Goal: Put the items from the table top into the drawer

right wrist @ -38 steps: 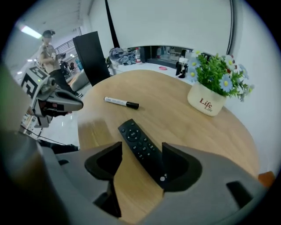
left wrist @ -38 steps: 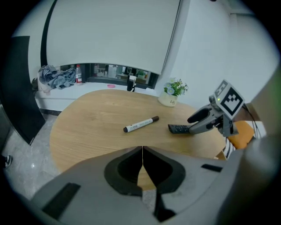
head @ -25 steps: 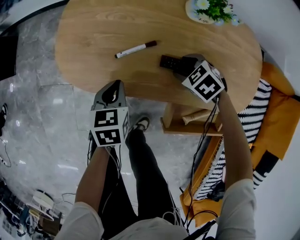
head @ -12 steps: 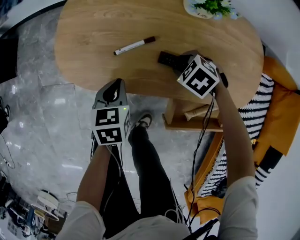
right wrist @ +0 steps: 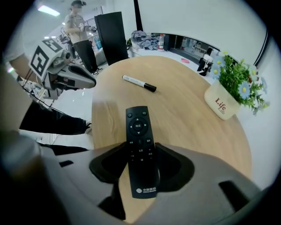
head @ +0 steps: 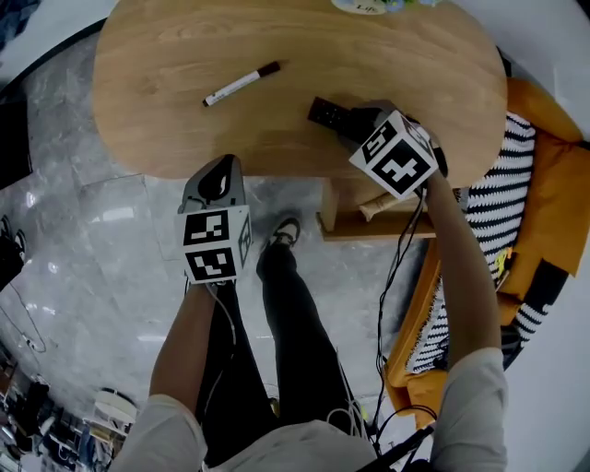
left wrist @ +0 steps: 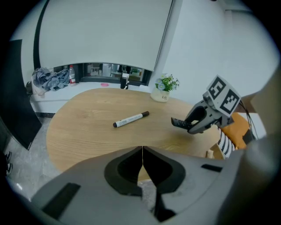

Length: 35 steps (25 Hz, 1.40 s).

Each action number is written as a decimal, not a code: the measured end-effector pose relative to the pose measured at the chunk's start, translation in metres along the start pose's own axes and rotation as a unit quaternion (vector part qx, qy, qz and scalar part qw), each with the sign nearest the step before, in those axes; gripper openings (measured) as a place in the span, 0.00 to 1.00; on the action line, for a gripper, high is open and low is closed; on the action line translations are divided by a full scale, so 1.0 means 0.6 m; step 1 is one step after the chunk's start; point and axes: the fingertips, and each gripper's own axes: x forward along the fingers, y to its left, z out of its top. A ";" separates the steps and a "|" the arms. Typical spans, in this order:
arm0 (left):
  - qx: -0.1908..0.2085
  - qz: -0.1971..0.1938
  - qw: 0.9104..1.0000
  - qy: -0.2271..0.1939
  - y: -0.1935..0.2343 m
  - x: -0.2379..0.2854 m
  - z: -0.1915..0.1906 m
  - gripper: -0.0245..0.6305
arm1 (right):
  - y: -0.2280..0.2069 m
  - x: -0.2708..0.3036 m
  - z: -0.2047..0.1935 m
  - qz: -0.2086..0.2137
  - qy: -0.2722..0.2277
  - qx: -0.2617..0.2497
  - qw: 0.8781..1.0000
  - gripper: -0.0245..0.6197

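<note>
Remote point(right wrist: 141, 149) lifted, R fingers point(right wrist: 175, 167) just clamped it; L fingers point(left wrist: 127, 169) shut; pot point(head: 367, 5) cropped.

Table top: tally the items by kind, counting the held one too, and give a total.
remote control: 1 (held off the table)
marker pen: 1
potted plant: 1
Total: 3
</note>
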 end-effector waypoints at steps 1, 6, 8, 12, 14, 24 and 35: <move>0.005 -0.004 1.000 0.000 -0.008 0.000 0.000 0.05 | 0.005 -0.006 -0.009 -0.001 -0.001 0.003 1.000 0.32; 0.029 -0.024 0.999 0.003 -0.056 -0.001 -0.007 0.05 | 0.038 -0.031 -0.064 -0.004 -0.006 0.027 1.000 0.32; 0.041 -0.034 0.999 0.007 -0.078 -0.001 -0.016 0.05 | 0.054 -0.041 -0.090 -0.007 -0.006 0.031 0.999 0.32; 0.069 -0.059 0.996 0.015 -0.129 0.001 -0.041 0.05 | 0.092 -0.070 -0.149 -0.017 -0.010 0.051 0.998 0.33; 0.078 -0.068 0.994 0.021 -0.156 0.001 -0.057 0.05 | 0.111 -0.080 -0.180 -0.018 -0.009 0.056 0.998 0.33; 0.104 -0.083 0.989 0.058 -0.244 0.022 -0.125 0.05 | 0.167 -0.062 -0.329 -0.007 0.005 0.087 0.996 0.33; 0.113 -0.091 0.988 0.062 -0.281 0.052 -0.119 0.05 | 0.144 -0.034 -0.362 -0.017 -0.001 0.090 0.996 0.37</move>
